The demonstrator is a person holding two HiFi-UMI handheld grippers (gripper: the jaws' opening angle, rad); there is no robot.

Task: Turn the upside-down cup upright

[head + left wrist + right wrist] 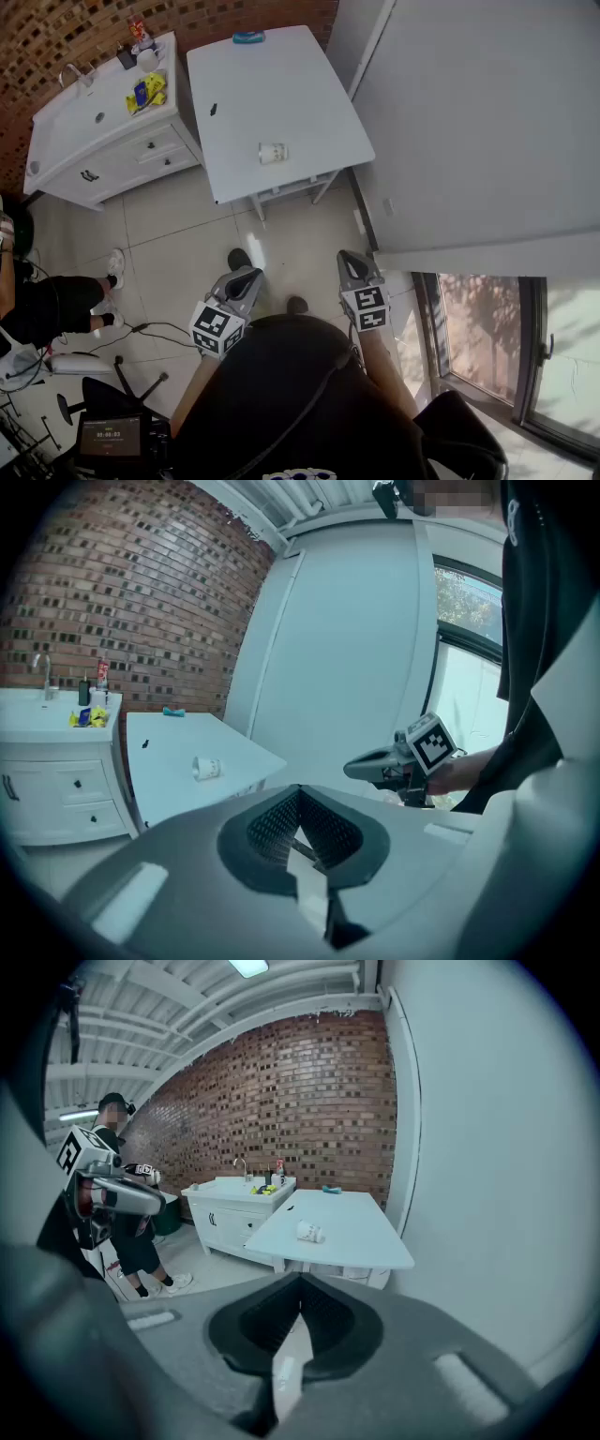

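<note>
Left hand-held gripper and right hand-held gripper are both clenched on nothing. They are held close to the person's body and tilted down, probably because the reach has not yet begun. Well ahead of them, across the tiled floor, the cup rests on the white surface, apparently lying on its side near the closer edge. Off to their left stand a sink cabinet and a bystander; a grey wall runs along their right. The straight path looks unobstructed.
</note>
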